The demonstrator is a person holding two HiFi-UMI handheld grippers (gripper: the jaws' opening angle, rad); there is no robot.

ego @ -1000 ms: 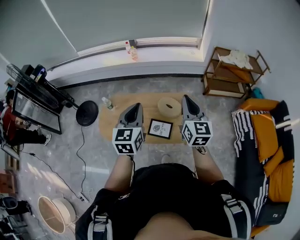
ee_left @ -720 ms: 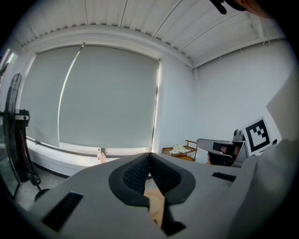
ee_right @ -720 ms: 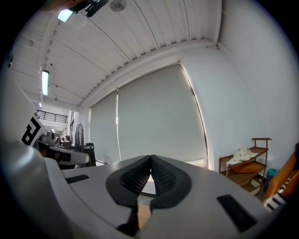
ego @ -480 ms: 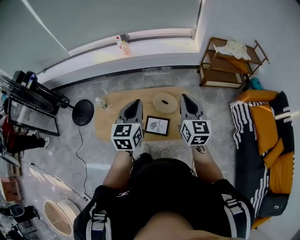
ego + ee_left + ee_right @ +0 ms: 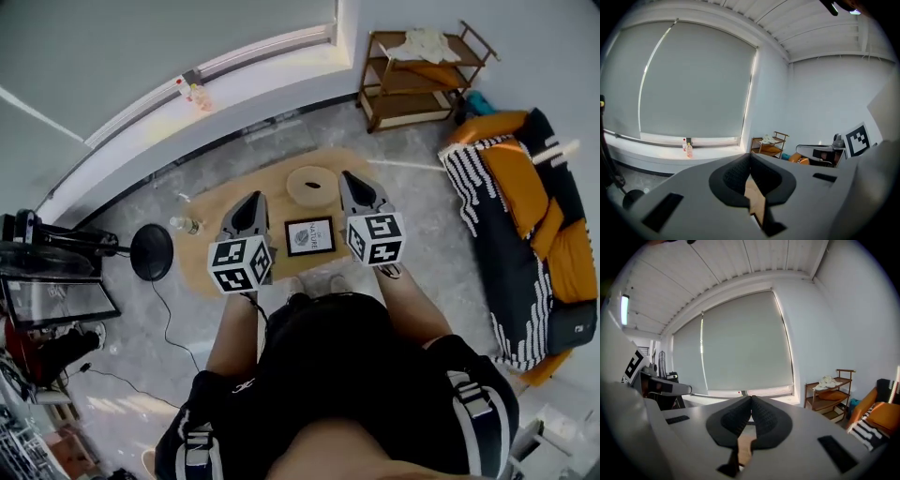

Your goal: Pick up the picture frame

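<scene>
Picture frame [image 5: 310, 236] flat on table [image 5: 216, 206], left gripper [image 5: 252, 199] and right gripper [image 5: 348, 178] closed (empty), apparently above it

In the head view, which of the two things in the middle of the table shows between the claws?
The square, dark-edged picture frame, between the left claw and the right claw; the round tan disc lies farther away.

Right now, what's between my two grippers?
In the head view, the picture frame lies on the wooden table between the left gripper and right gripper, with a round beige disc just beyond it.
</scene>
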